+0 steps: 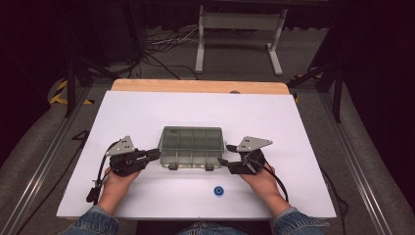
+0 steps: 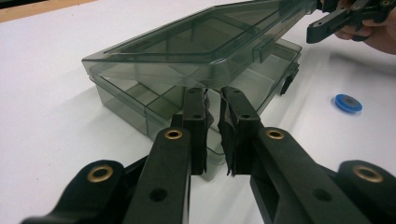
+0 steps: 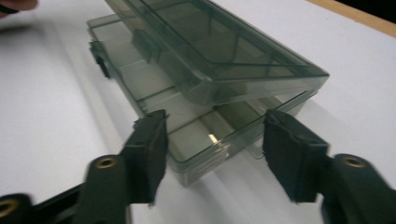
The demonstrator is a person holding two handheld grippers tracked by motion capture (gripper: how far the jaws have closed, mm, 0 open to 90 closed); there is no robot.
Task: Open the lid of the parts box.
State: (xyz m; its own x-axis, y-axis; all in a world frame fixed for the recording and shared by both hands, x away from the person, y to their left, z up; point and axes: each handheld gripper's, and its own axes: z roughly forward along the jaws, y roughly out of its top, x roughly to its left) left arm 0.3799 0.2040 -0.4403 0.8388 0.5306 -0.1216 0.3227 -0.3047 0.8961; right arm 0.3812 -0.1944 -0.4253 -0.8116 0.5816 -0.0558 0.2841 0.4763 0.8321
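At mid-table the smoky compartment box sits with its lid ajar, the left gripper, jaws nearly closed, steadying its left wall while the right gripper, jaws spread and empty, straddles the opposite corner beside a blue disc.

We hold our left gripper with its jaws almost shut, just a thin gap between them. Our right gripper has its jaws wide apart. Both point inward, our hands low behind them.
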